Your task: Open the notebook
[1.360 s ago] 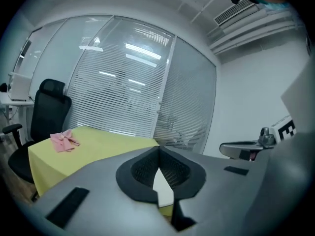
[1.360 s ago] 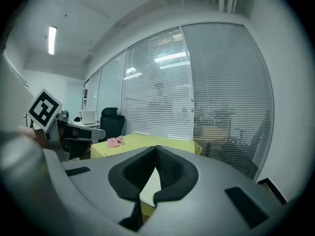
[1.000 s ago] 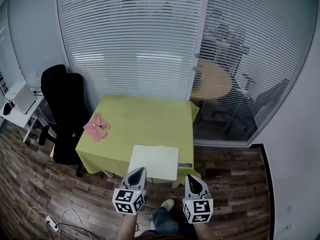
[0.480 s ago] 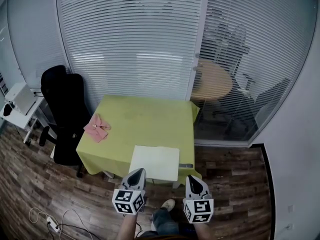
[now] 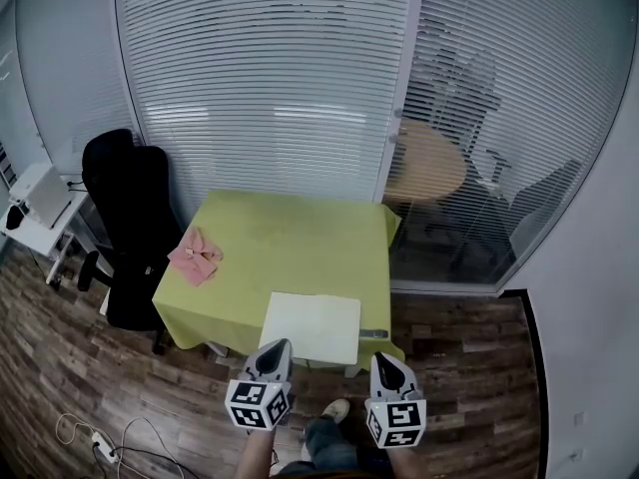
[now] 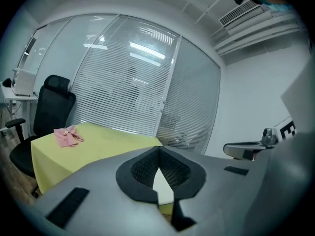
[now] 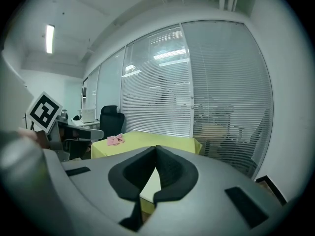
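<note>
Table layout from the claws
Notebook (image 5: 311,326) on table (image 5: 290,233) near edge, just ahead of left gripper (image 5: 277,344), ahead-left of right gripper (image 5: 384,356); cloth (image 5: 195,255) farther ahead-left; office chair (image 5: 125,228) beyond it.

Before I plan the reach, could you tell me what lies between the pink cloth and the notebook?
In the head view, only bare yellow-green tablecloth separates the pink cloth from the notebook.

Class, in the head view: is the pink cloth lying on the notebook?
No, the pink cloth lies far to the left, apart from the notebook.
</note>
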Motion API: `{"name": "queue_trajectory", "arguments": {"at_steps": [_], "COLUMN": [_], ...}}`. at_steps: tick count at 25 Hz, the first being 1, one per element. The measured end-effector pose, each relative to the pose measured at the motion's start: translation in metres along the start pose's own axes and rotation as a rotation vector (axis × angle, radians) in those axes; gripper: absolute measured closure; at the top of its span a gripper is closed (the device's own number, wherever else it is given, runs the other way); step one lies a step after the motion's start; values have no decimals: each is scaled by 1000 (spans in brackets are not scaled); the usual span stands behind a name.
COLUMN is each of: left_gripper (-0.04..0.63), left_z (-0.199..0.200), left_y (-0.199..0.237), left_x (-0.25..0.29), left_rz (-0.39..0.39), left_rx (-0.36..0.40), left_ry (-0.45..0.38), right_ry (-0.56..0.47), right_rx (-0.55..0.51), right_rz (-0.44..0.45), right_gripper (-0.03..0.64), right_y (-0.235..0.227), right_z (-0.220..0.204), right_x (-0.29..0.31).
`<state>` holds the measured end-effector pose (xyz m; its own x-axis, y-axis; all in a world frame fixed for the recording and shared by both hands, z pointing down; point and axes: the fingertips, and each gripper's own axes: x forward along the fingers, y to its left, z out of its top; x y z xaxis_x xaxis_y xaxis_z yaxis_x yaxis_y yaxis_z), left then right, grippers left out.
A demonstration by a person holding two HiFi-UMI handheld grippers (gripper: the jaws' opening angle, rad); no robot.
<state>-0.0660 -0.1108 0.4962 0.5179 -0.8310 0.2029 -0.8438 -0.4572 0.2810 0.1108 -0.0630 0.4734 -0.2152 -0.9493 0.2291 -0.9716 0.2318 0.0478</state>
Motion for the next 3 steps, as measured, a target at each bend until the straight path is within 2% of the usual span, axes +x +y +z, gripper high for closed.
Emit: {"name": "queue_trajectory", "arguments": {"at_steps": [3], "left_gripper": [571], "left_z": [2], "left_y": [4], "left_x": [1], "left_rz": [3], "left_rx": [-3], "left_ry": [1], "right_ry": [1], "right_rx": [-2], "right_rz": [3], "right_gripper": [603], "right_y": [2], "right_z": [2], "right_x": [2]}}
